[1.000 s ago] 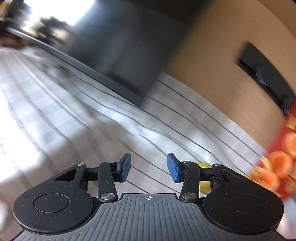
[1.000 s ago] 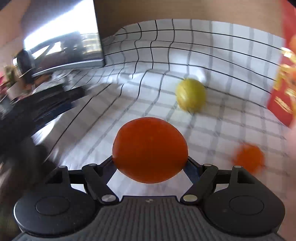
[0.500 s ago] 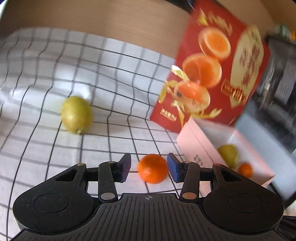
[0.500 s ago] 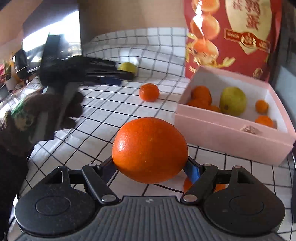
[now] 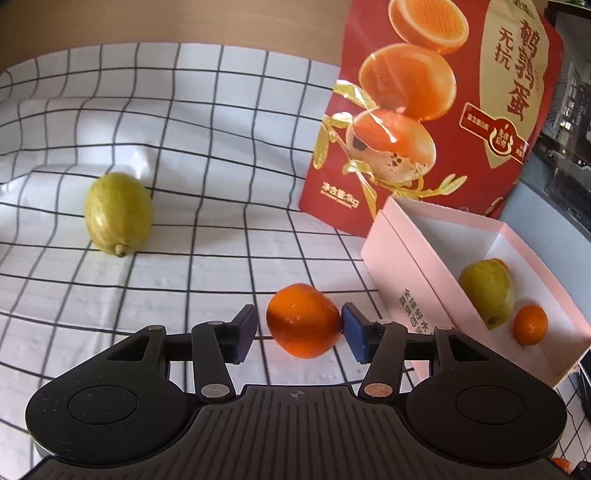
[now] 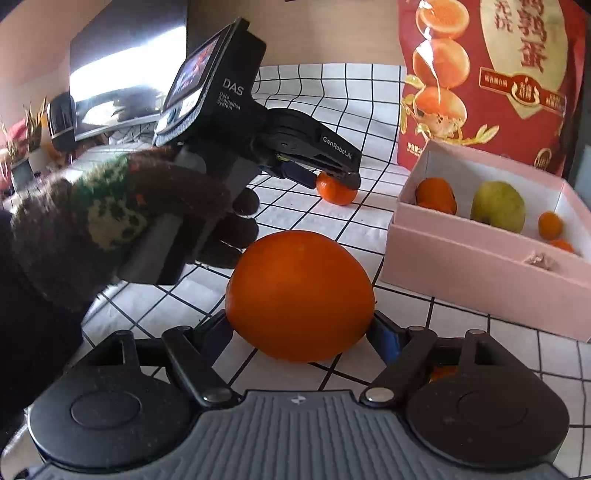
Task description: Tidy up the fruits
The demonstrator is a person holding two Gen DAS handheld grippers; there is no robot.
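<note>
Now the left gripper [image 5: 299, 332], jaws just widened, straddles the mandarin [image 5: 303, 320] on the cloth [image 5: 207, 206], right pad touching, left pad apart; right gripper [image 6: 301, 334] clamps the orange [image 6: 300, 295] near the box [image 6: 480, 266].

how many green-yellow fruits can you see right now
2. One green-yellow fruit lies on the checked cloth, far left. The other sits inside the pink box. More could be hidden behind the box wall.

White black-grid tablecloth [image 5: 207, 155] covered the table, rumpled toward the back. Tan wall [image 5: 166, 20] stood behind it. Dark glossy screen [image 6: 125, 74] on the left reflected bright daylight; potted plants [image 6: 22, 136] nearby.
</note>
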